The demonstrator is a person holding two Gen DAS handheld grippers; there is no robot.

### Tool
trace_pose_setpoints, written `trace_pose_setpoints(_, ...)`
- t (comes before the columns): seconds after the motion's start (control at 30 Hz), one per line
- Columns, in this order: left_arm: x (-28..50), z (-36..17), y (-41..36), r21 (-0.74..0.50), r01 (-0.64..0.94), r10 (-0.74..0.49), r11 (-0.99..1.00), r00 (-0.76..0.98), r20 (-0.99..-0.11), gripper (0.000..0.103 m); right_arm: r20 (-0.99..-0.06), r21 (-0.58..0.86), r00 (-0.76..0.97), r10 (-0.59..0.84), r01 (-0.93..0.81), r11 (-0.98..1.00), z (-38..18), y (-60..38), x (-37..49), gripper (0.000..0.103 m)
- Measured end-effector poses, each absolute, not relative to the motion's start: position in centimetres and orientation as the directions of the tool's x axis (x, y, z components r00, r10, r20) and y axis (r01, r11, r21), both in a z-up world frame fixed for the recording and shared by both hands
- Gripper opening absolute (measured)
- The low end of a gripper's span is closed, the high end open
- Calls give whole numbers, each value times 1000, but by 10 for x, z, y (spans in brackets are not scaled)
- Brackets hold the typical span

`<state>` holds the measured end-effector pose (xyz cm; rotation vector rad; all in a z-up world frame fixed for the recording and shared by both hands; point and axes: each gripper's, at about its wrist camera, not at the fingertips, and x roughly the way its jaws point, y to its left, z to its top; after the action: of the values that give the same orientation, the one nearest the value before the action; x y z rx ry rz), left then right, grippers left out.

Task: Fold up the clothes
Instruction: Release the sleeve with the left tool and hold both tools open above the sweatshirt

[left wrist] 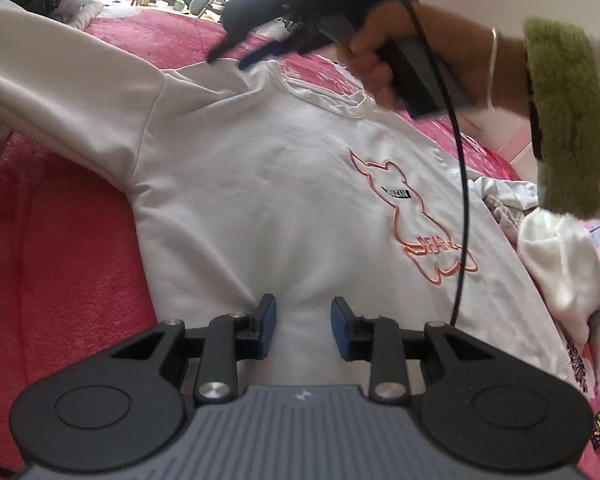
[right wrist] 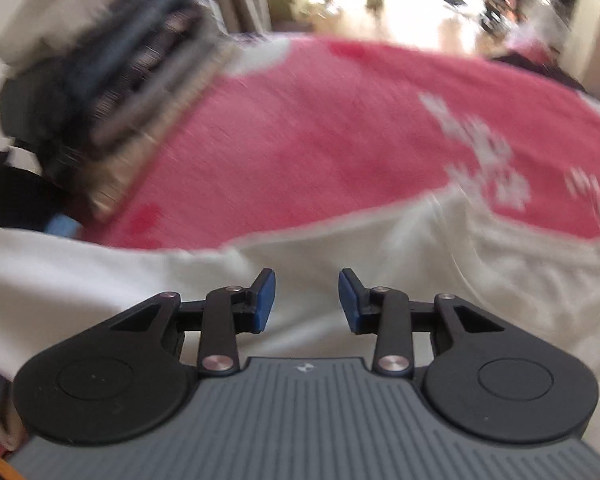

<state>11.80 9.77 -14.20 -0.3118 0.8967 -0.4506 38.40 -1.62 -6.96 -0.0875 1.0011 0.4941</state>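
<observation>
Lying face up on a red fleece blanket [left wrist: 60, 240], a white sweatshirt [left wrist: 240, 200] fills the left wrist view, hem nearest the camera, neckline far. The left gripper [left wrist: 303, 326] hovers at the hem with its blue pads spread apart and only cloth showing in the gap, nothing pinched. Only this view shows the orange outlined bear print [left wrist: 412, 216], the ribbed collar [left wrist: 324, 100], and one sleeve [left wrist: 60, 72] stretched out toward the blanket's left edge. A crumpled white garment [left wrist: 556, 264] sits at the sweatshirt's right side. Farther off, the right gripper [left wrist: 240, 58] reaches down near the collar, held by a bare hand [left wrist: 384, 60] with a thin bangle and a fuzzy green cuff [left wrist: 560, 116]; its tips look close together, though blur hides whether they meet.

Seen from the right wrist, heavily smeared by motion, the right gripper [right wrist: 307, 300] has its pads released and parted above smooth white fabric. Beyond it the blanket [right wrist: 320, 140] shows white patterning, and only here appears a tall stack of folded dark and striped clothes [right wrist: 112, 92] at the blanket's far left corner
</observation>
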Motion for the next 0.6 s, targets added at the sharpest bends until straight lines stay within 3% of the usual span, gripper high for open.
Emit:
trace_pose_setpoints(0.2,114,-139,99,-432,244,-490,868,557,-671,32,-897,30,358,259,-536,844,-111,44,404,38)
trace_pose_setpoints(0.4,115,-140,94,-414,243,-475,877,568,-673,32,-823,110,468,322,-425,898,-111,55,440,37)
trace_pose_setpoints(0.5,115,-140,91,-409,239,-469,880,570,-675,32,-761,223,520,388,-353,909,-87,30,438,35)
trace_pose_setpoints(0.6,114,-140,92,-406,242,-467,882,572,-674,32,-738,217,560,377,-331,918,-53,-13,417,36)
